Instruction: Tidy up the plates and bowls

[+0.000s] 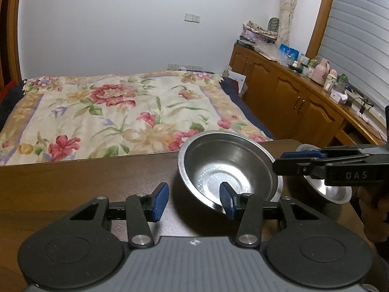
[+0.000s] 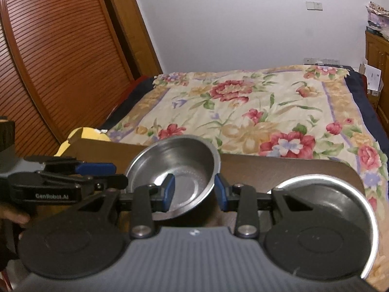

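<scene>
At the far left we see a slatted wooden door (image 2: 60,60), and beside it the bed (image 1: 109,114) under its flowered cover, stretching behind the dark wooden table (image 1: 85,182). Over the table's near side we find the left gripper (image 1: 194,199), its blue pads standing well apart. Its right finger overlaps the near rim of the steel bowl (image 1: 228,168), and we can see no pad pressing on the metal. The bowl hangs tilted, its hollow turned toward us, above the middle of the table. To its right the right gripper (image 2: 195,189) is clamped on the bowl's right rim: from its own camera we see one pad inside the wall and the other outside, with the rim pinched between them. Further right a second steel bowl (image 2: 345,189) rests upright on the table near its right corner, partly hidden by the right gripper. Beyond it, along the right wall, a wooden cabinet (image 1: 291,97) carries bottles and small clutter.
</scene>
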Motion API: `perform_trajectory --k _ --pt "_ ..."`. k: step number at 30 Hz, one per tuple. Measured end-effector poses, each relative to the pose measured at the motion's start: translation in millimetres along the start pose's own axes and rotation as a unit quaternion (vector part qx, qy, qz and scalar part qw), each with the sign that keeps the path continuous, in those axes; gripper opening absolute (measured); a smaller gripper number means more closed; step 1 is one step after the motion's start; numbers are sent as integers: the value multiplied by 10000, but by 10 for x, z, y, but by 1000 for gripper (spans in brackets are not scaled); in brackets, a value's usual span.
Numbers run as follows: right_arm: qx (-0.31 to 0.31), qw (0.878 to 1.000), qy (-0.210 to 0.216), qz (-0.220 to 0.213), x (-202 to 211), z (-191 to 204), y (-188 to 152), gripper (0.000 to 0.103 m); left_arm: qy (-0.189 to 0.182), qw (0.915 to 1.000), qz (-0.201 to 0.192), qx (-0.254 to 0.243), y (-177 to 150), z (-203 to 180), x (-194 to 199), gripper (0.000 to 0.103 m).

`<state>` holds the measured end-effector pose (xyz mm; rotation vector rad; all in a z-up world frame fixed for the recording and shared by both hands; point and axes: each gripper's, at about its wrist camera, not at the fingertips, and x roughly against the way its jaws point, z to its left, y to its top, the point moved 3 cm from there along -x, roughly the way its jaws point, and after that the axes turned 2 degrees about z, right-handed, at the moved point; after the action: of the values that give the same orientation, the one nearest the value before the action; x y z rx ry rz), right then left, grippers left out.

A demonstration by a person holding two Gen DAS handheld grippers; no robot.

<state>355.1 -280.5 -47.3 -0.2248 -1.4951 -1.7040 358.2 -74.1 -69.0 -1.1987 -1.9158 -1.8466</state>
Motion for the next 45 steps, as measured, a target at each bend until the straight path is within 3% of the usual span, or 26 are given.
perform_trajectory --k 5,13,19,21,34,45 --pt "12 9999 11 103 -52 4 -28 37 -41 10000 77 -13 -17 -17 -49 39" --pt "-68 9998 46 188 -102 1 -46 36 -50 9999 153 47 -25 1 -122 36" --pt "-138 9995 58 260 -165 14 -42 31 -2 9996 213 162 -25 31 -116 28" --pt "-269 9992 65 281 -150 -1 -64 23 10 9995 250 203 -30 25 -58 27" --pt "-406 9988 260 -83 256 100 -81 21 -149 9998 -94 49 -33 -137 349 27" --pt "-189 9991 57 -375 635 279 -173 21 -291 9988 -342 -189 -139 -357 796 28"
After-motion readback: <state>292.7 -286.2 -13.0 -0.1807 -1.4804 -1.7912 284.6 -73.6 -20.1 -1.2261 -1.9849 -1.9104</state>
